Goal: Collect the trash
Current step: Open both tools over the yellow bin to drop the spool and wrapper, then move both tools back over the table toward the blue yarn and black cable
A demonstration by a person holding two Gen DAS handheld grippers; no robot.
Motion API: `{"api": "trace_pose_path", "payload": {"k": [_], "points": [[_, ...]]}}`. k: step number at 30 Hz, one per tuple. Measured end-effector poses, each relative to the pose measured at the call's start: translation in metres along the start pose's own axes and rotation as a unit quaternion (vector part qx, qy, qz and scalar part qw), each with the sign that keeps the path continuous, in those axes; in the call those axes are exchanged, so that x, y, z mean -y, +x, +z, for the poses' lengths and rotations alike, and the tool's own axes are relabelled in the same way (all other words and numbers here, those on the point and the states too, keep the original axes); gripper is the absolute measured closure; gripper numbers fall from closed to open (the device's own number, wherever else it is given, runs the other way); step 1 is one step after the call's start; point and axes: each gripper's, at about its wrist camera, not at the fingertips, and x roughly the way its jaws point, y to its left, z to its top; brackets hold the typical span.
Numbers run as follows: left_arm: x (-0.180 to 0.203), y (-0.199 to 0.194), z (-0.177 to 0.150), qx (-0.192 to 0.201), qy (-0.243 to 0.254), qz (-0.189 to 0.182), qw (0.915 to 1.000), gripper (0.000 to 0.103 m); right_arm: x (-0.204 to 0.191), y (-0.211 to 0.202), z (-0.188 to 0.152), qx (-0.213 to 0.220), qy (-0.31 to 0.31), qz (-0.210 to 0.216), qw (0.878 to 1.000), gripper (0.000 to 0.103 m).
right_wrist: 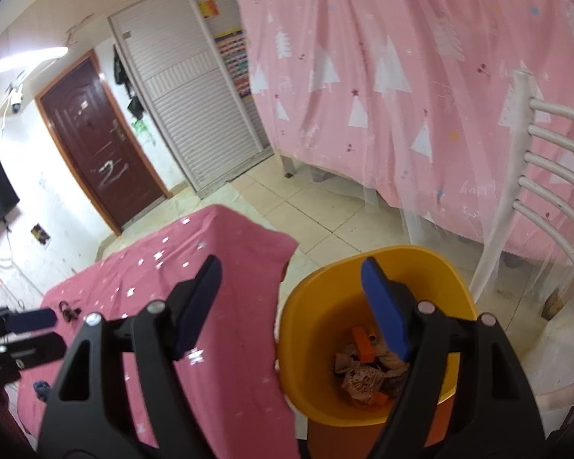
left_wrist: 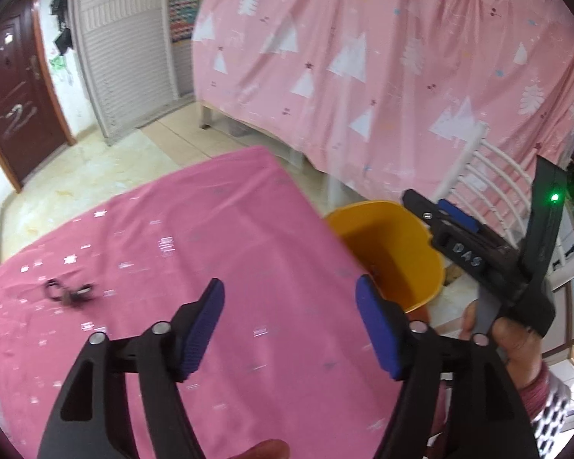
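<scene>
1. My left gripper [left_wrist: 291, 329] fills the lower centre of its own view, its blue pads spread wide with nothing between them, only the pink tablecloth [left_wrist: 210, 252] below.
2. My right gripper [right_wrist: 291, 306] is spread as well and empty; in its view the right pad hangs over the mouth of the yellow bin [right_wrist: 325, 363], the left pad over the cloth.
3. The bin stands at the lower right of the right wrist view, just beside the table's edge, and holds crumpled brownish paper [right_wrist: 363, 378] and an orange piece [right_wrist: 361, 346].
4. A small dark tangled scrap [left_wrist: 67, 292] lies on the cloth at the left middle of the left wrist view; it is too blurred for me to name.
5. A white chair [right_wrist: 547, 176] stands at the right edge.
</scene>
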Motion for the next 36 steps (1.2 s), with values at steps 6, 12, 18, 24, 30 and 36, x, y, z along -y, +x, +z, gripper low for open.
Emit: {"api": "trace_pose_path", "payload": {"k": [6, 12, 18, 24, 30, 36], "points": [[-0.054, -0.019, -0.015, 0.009, -0.025, 0.038, 0.9989, 0.035, -0.031, 0.001, -0.007, -0.010, -0.031, 0.021, 0.999, 0.026], [-0.095, -0.027, -0.033, 0.002, -0.044, 0.066, 0.9969, 0.035, -0.057, -0.003, -0.012, -0.012, -0.056, 0.045, 0.997, 0.025], [-0.120, -0.034, -0.054, -0.006, -0.054, 0.074, 0.9958, 0.035, -0.081, -0.006, -0.016, -0.017, -0.075, 0.062, 0.995, 0.023], [-0.136, -0.037, -0.072, -0.011, -0.069, 0.073, 0.9949, 0.035, -0.102, -0.005, -0.022, -0.024, -0.092, 0.072, 0.993, 0.022], [-0.156, -0.033, -0.094, -0.024, -0.090, 0.066, 0.9935, 0.035, -0.123, 0.005, -0.031, -0.042, -0.107, 0.085, 0.990, 0.022], [-0.165, -0.035, -0.115, -0.028, -0.099, 0.047, 0.9936, 0.035, -0.146, 0.012, -0.040, -0.057, -0.126, 0.099, 0.985, 0.022]]}}
